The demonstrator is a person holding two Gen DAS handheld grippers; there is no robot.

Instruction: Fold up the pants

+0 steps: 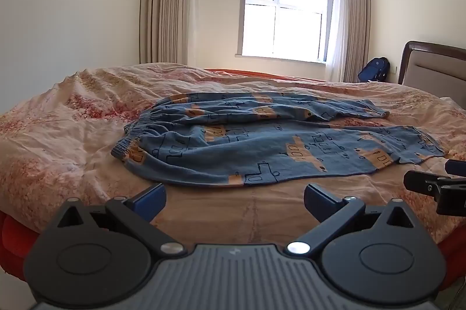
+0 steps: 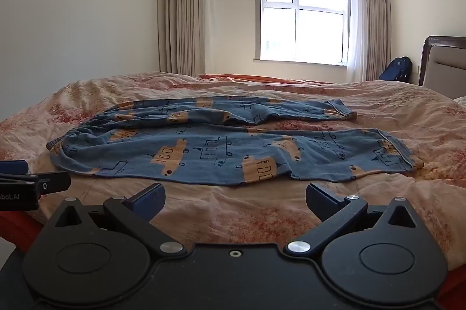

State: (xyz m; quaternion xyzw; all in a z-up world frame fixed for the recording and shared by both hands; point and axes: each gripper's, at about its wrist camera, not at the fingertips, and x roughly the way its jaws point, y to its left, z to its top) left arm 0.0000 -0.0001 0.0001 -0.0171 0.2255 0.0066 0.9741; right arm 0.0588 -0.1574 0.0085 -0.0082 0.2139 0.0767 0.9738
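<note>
Blue patterned pants point(image 1: 262, 144) lie spread flat on the bed point(image 1: 72, 120), both legs apart. Left gripper point(image 1: 234, 200) and right gripper point(image 2: 235, 199) hover near the bed's front edge, fingers spread wide, gripping nothing.

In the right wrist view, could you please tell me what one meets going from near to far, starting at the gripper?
Right gripper, open → bare strip of bedspread → near leg of the blue pants → far leg of the pants → orange edge at the bed's far side → window.
</note>
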